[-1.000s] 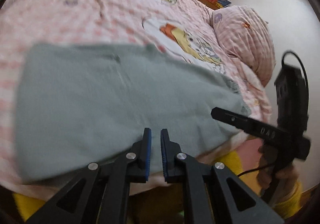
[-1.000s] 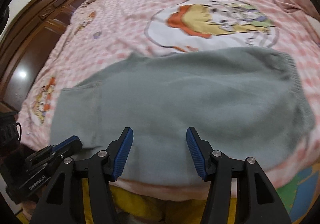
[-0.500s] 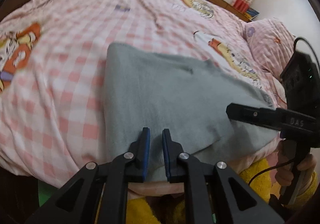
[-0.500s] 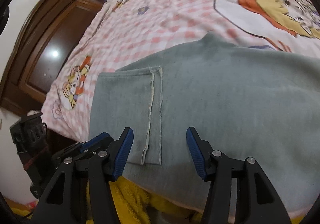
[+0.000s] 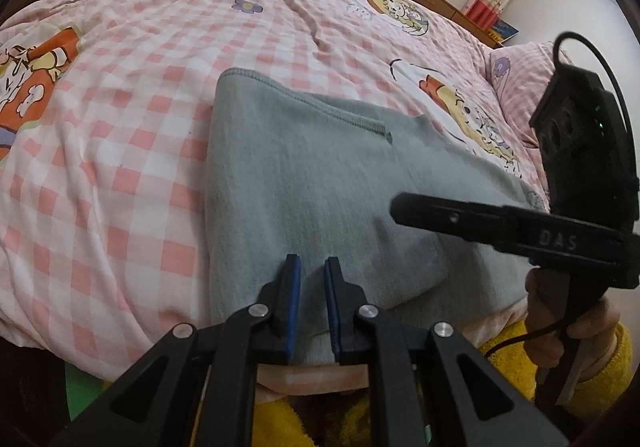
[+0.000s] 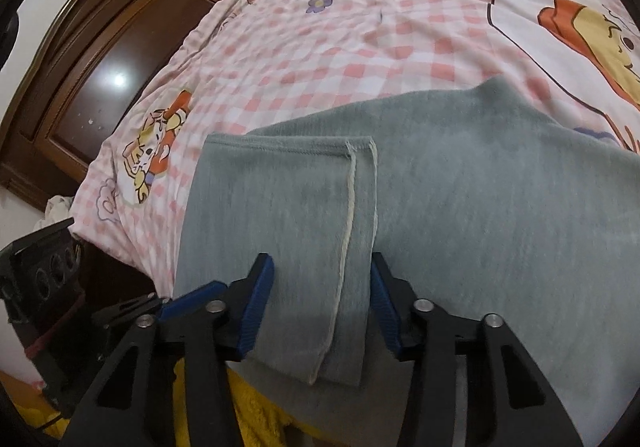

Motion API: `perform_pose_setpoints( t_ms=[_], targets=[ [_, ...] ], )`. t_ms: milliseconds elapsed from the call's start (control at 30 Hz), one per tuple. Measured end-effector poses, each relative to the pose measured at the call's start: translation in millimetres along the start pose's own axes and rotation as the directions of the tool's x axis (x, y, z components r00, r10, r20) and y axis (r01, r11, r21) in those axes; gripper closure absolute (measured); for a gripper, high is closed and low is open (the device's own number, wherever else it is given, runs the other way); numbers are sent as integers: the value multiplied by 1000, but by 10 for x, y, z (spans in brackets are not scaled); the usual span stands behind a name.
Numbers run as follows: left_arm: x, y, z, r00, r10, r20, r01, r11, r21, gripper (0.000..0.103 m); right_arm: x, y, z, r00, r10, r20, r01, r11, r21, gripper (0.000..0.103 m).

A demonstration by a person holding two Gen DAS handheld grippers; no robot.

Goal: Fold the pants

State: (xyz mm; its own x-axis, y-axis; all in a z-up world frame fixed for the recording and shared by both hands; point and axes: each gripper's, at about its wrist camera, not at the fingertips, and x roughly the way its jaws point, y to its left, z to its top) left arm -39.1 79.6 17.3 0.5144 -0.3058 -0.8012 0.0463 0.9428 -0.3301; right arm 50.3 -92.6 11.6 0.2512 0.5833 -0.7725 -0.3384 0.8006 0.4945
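While jaws close, grey pants [image 6: 460, 207] seemingly lie folded.

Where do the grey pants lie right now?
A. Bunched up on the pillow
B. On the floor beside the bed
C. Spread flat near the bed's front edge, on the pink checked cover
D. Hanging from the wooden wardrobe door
C: the grey pants lie flat on the pink checked cover at the near edge of the bed, with the hemmed leg ends folded on top.
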Motion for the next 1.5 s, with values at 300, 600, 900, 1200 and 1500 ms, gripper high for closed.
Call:
perform_pose_setpoints(
  t_ms=[300, 600, 900, 1200, 1500],
  targets=[
    [-22, 12, -17, 1000, -12, 9, 13, 1000, -5, 91, -32, 91, 21, 999, 47, 2, -47, 999, 13, 97],
    [-488, 20, -4, 993, -5, 118, 6, 1000, -9, 59, -655, 435, 97, 993, 12, 119, -2, 996, -85, 97],
    [-662, 67, -5, 985, 50, 162, -47, 999, -20, 50, -1279, 642, 204, 974, -20, 227, 49, 992, -120, 98],
    [-545, 35, 19, 992, 27, 127, -24, 999, -24, 50, -1878, 439, 218, 938, -79, 336, 104, 993, -56, 98],
    [-458, -134, 46, 994, 13, 105, -15, 1000, 22, 50, -2364, 3, 154, 894, -199, 401, 203, 979, 34, 98]
  ],
)
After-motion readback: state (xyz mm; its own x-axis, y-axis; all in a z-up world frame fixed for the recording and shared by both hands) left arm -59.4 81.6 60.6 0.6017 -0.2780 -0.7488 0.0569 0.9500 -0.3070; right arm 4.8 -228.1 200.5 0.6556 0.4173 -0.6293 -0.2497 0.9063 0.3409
